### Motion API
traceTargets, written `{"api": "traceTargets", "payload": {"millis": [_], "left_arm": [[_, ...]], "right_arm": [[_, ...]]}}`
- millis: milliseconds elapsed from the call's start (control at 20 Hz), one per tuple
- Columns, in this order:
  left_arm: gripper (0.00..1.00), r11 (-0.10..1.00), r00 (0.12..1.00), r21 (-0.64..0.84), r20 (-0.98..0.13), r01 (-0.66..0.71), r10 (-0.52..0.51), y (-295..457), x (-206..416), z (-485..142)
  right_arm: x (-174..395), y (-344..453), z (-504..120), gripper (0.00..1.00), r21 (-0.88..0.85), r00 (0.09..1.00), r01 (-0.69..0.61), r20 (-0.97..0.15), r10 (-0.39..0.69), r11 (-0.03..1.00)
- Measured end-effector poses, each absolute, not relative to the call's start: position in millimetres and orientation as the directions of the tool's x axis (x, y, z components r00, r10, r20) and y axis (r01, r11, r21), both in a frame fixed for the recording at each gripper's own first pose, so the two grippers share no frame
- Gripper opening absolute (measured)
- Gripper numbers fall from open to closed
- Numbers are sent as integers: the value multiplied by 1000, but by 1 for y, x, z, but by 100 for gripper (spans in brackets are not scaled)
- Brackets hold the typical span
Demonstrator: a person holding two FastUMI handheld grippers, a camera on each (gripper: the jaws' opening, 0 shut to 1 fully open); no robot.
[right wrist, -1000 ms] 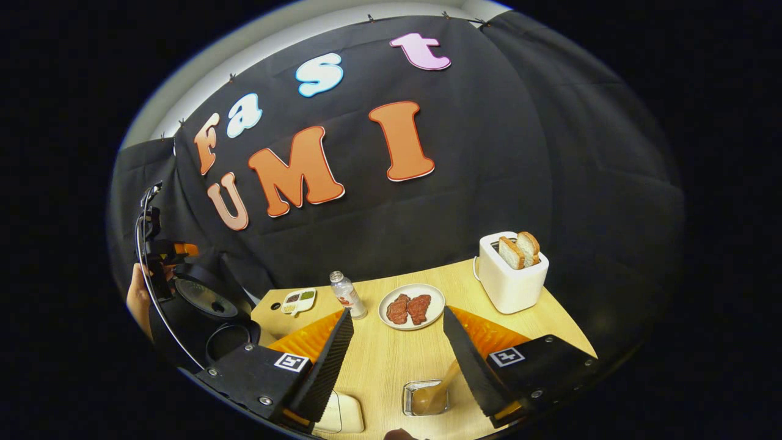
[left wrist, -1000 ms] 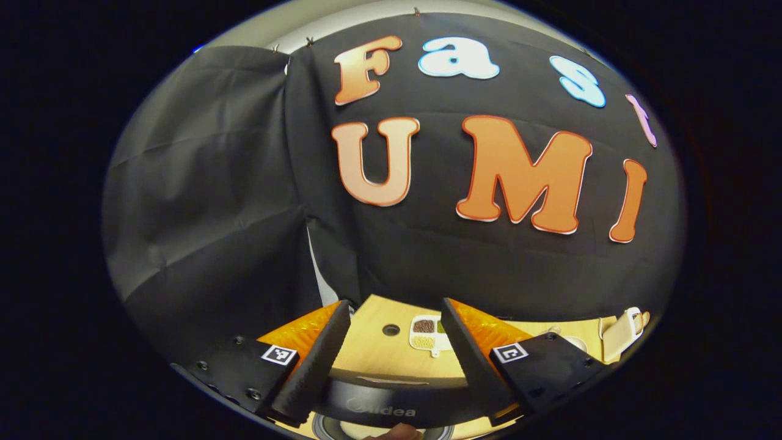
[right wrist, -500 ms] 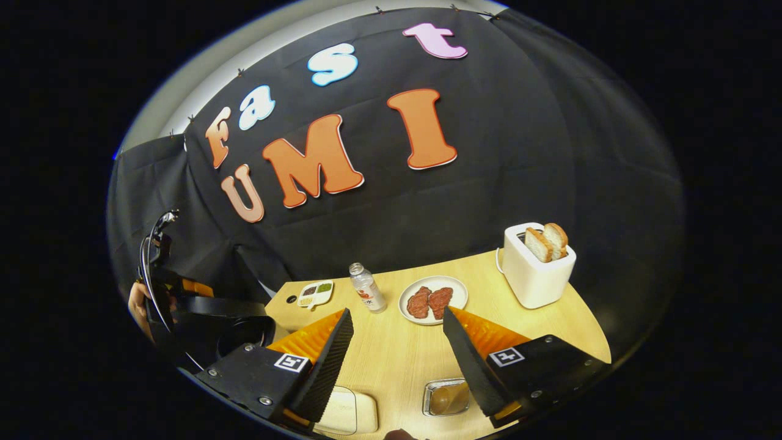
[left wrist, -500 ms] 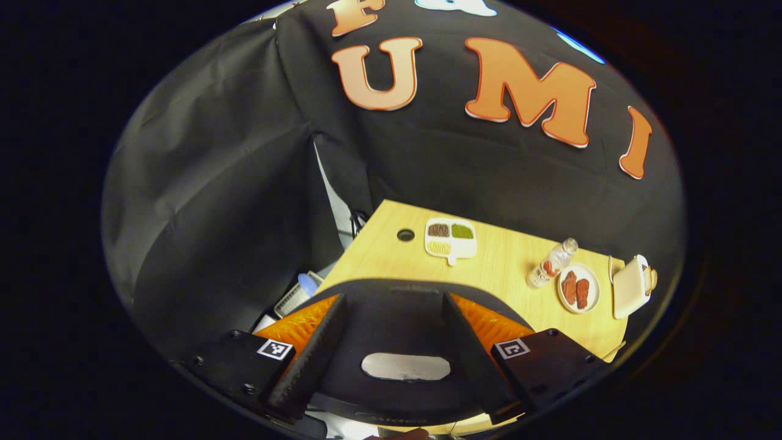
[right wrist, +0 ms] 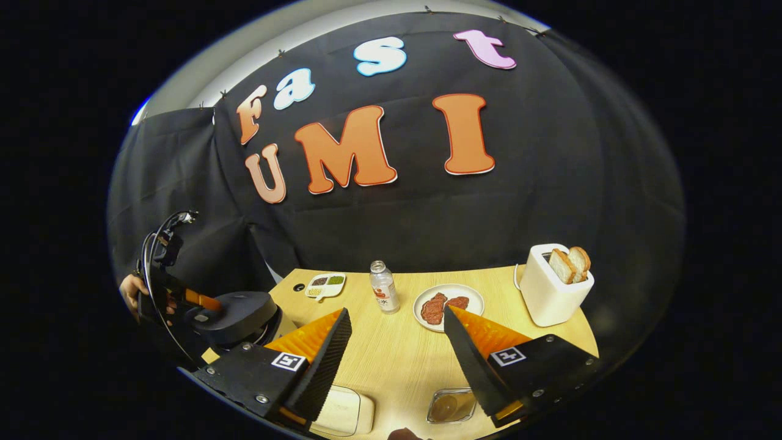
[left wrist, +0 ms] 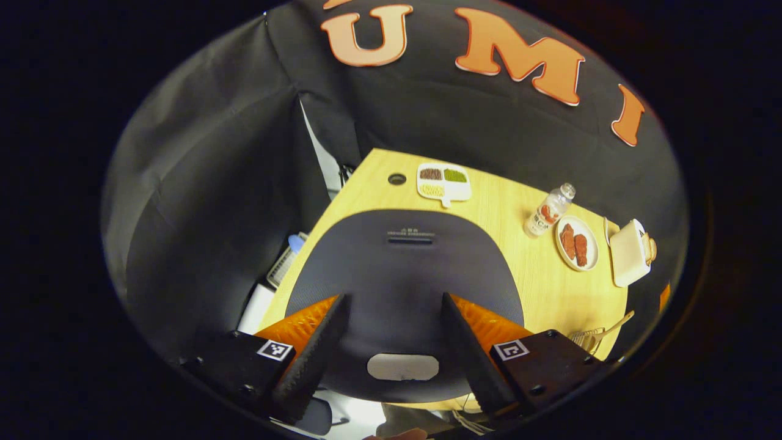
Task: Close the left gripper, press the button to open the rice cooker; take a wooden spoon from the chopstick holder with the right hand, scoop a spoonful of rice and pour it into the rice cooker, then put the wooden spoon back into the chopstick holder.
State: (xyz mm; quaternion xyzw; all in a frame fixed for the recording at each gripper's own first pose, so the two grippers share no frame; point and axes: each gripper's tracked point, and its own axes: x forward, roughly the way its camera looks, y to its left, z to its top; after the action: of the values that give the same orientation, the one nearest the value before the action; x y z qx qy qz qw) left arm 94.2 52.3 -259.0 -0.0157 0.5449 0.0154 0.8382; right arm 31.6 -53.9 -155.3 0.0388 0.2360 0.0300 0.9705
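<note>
The rice cooker's dark lid (left wrist: 403,269) lies flat below me, its pale button (left wrist: 403,366) near the bottom. My left gripper (left wrist: 391,360) is open, its fingers spread above the lid's front on either side of the button. The right gripper view has the rice cooker (right wrist: 238,311) at far left with the lid lowered; I cannot tell if it is latched. The left gripper (right wrist: 189,297) and a hand (right wrist: 130,286) rest at it. My right gripper (right wrist: 394,360) hangs open and empty over the table. A wooden spoon (left wrist: 617,322) stands in the chopstick holder (left wrist: 581,336). A clear rice container (right wrist: 452,406) sits below.
On the wooden table (right wrist: 397,342) stand a toaster (right wrist: 550,287) with bread, a plate of meat (right wrist: 447,304), a small bottle (right wrist: 383,286) and a divided grain dish (right wrist: 325,284). A white object (right wrist: 345,412) lies at the near edge. Black cloth walls close off the back.
The cooker's lid has swung from upright down onto the body, with the left gripper following it and tilting downward. The right gripper drifted left; its view shifted right.
</note>
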Motion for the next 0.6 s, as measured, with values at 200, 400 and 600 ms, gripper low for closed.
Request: {"api": "traceTargets", "payload": {"millis": [200,400,600], "left_arm": [[100,999,328,-22,-945,-42,-7,48,85,-290],[100,998,367,-24,-930,-53,-3,44,87,-290],[100,999,486,11,-874,-34,26,46,83,-284]], "right_arm": [[25,-53,-156,94,57,890,-54,-450,74,997],[19,-47,-160,94,48,891,-62,-448,77,997],[19,-34,-156,95,70,894,-86,-434,108,994]]}}
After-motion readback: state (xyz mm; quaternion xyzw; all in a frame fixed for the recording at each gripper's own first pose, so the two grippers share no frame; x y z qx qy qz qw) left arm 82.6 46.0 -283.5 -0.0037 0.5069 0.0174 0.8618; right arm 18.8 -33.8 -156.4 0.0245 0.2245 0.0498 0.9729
